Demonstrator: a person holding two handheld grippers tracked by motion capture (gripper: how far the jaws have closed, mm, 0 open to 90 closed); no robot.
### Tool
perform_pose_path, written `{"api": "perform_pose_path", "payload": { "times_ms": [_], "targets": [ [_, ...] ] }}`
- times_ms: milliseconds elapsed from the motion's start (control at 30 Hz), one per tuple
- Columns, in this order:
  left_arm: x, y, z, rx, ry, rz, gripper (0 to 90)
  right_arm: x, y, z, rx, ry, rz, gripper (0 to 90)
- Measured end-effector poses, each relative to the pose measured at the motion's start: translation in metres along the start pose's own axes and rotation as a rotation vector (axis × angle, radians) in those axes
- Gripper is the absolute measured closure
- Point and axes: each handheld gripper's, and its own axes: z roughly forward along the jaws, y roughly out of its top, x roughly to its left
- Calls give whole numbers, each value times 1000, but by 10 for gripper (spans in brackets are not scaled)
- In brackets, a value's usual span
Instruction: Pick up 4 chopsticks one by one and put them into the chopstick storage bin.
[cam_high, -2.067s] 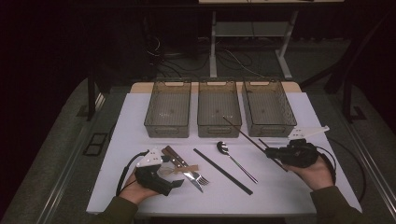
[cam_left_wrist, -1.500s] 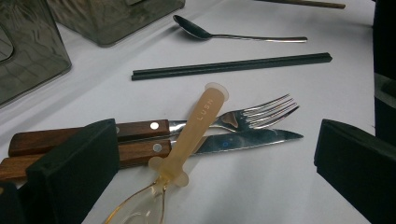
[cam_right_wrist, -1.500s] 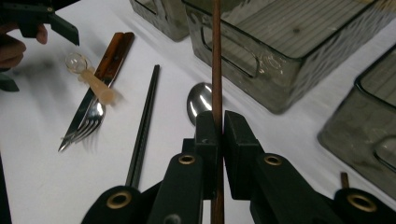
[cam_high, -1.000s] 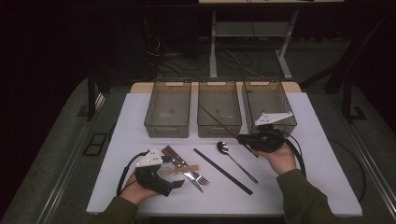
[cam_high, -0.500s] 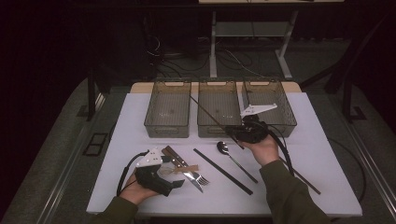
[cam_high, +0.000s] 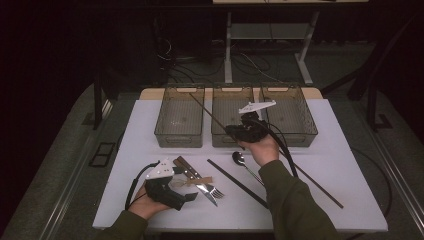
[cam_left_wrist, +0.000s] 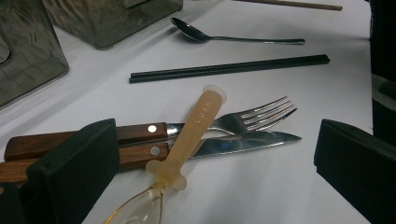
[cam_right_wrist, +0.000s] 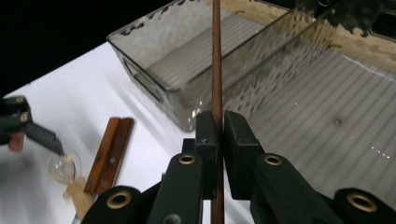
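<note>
Right gripper (cam_high: 235, 131): jaws clenched on brown chopstick (cam_right_wrist: 216, 70).
Left gripper (cam_high: 192, 196): jaws released, over clear spoon (cam_left_wrist: 187, 140).
Technique: we level the chopstick lengthwise above the middle bin (cam_high: 235, 92).

1. This looks like a lab or a test room, not a home kitchen.
2. The room is dark all around, and light falls on the white table (cam_high: 340, 150).
3. Black cables (cam_high: 250, 62) lie in a tangle on the grey floor behind the table.
4. The metal legs of another desk (cam_high: 228, 50) stand at the back.
5. Three see-through plastic bins (cam_high: 180, 120) stand in a neat row, side by side.
6. A fork (cam_left_wrist: 261, 114), a knife (cam_left_wrist: 247, 142), a spoon (cam_left_wrist: 224, 35) and black chopsticks (cam_left_wrist: 229, 69) lie spread out on the bare table, with no plates or food.
7. The person's hands hold black tools with cables, which you would not see at a dinner table.
</note>
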Motion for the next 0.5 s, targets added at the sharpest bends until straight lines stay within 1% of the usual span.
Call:
{"api": "perform_pose_path", "payload": {
  "times_ms": [67, 267, 467, 500],
  "targets": [
    [0, 0, 1, 6, 2, 0, 0, 2, 5, 4, -11, 2, 12, 844],
    [0, 0, 1, 0, 1, -2, 0, 2, 20, 19, -17, -12, 14, 844],
    [0, 0, 1, 1, -1, 7, 0, 5, 33, 32, -28, -21, 25, 844],
    [0, 1, 1, 6, -1, 13, 0, 5, 35, 34, -32, -20, 26, 844]
  ]
}}
